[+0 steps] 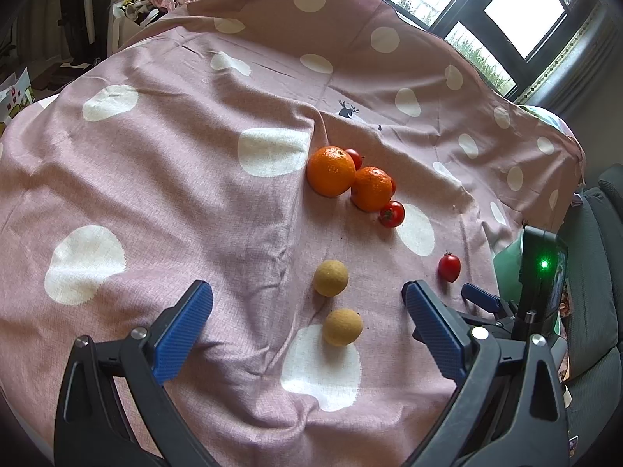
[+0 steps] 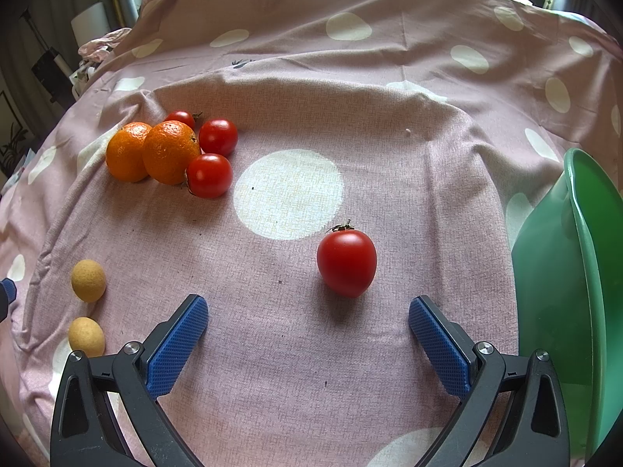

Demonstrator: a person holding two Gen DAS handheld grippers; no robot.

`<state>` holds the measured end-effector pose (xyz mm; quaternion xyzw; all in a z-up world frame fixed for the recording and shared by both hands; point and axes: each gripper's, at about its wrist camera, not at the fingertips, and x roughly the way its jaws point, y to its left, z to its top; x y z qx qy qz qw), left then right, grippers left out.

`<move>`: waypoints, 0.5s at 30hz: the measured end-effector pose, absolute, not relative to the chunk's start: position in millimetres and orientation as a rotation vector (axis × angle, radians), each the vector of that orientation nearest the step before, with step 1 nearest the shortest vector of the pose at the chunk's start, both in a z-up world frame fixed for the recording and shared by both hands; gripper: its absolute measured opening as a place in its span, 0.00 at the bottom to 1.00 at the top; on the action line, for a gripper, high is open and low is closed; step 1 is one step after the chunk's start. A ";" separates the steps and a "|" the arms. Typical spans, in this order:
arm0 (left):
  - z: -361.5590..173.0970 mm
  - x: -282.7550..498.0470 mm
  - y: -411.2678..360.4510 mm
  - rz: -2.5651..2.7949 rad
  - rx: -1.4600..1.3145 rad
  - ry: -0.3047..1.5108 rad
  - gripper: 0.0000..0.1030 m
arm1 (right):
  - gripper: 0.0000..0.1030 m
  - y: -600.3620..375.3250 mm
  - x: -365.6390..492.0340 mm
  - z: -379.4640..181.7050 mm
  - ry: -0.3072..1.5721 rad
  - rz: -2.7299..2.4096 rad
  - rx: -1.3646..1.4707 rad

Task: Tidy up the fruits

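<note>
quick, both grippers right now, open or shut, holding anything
Left gripper: open, holding nothing, two longans lie between its fingers.
Right gripper: open, holding nothing, the lone tomato lies just ahead.

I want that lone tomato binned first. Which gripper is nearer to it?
Right. The right gripper has the lone tomato just ahead; the left gripper sits further off, to its left.

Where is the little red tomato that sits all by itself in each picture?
Left wrist view: the lone tomato is at the lower right, just beyond the right gripper.
Right wrist view: the lone tomato sits low in the middle, ahead of the open fingers.
Shared landmark: the two oranges touching each other, further back in both views.
</note>
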<state>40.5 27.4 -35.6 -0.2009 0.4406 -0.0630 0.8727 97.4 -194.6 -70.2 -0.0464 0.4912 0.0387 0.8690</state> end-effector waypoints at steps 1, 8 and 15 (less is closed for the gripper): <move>-35.3 40.5 27.1 -0.130 -0.419 0.921 0.97 | 0.99 -194.8 96.5 -70.0 1.028 0.081 -0.097; -34.8 40.0 26.7 -0.131 -0.419 0.920 0.97 | 0.99 -194.6 97.6 -70.2 1.028 0.081 -0.097; -34.8 39.9 26.7 -0.131 -0.419 0.921 0.97 | 0.99 -194.8 96.8 -70.1 1.028 0.081 -0.097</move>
